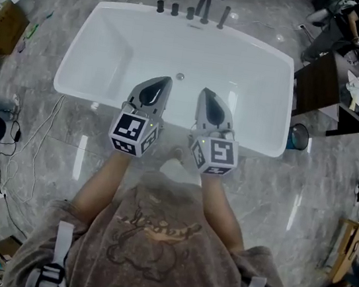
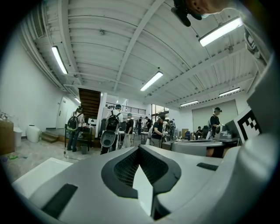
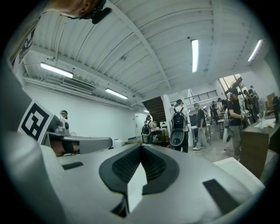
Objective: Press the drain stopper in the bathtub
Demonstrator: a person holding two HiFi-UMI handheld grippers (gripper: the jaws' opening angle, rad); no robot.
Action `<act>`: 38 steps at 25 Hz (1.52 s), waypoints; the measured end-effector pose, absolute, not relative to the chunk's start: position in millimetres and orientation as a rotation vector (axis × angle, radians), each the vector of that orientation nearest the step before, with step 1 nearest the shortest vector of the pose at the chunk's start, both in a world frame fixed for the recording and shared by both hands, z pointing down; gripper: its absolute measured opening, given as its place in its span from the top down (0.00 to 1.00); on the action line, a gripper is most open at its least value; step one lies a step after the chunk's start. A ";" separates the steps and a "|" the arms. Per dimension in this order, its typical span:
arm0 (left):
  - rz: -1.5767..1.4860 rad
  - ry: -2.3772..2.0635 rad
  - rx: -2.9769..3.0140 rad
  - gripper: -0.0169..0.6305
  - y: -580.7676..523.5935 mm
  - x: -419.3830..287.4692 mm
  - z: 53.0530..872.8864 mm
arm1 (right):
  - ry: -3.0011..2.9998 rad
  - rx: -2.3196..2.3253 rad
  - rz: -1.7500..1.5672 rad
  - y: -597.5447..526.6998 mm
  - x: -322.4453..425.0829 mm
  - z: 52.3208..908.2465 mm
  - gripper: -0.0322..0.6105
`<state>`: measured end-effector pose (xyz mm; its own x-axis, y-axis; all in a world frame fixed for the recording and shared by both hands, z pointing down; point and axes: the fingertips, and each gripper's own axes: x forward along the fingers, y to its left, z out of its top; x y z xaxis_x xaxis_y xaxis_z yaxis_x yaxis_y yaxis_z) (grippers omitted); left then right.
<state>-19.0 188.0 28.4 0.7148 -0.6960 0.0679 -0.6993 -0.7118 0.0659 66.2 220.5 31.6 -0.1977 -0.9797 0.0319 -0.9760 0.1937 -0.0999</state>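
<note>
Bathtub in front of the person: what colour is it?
The bathtub is plain glossy white all over. It shows best in the head view.

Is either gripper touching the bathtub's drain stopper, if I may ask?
No, bare bathtub floor shows between the drain stopper and both the left gripper and right gripper.

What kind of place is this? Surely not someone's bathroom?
Probably a big workshop or test hall, not a home: the bathtub stands alone on open floor among loose cables, under a high ceiling with strip lights, with people in backpacks nearby.
</note>
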 end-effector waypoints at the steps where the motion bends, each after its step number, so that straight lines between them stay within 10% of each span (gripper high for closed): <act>1: 0.055 -1.157 2.825 0.97 180.2 -11.3 28.1 | 2.404 -1.959 -0.152 211.8 72.9 31.2 0.95; 38: 0.091 -1.152 2.894 0.97 -14.0 36.1 59.0 | 2.501 -1.864 -0.203 8.6 102.2 71.9 0.95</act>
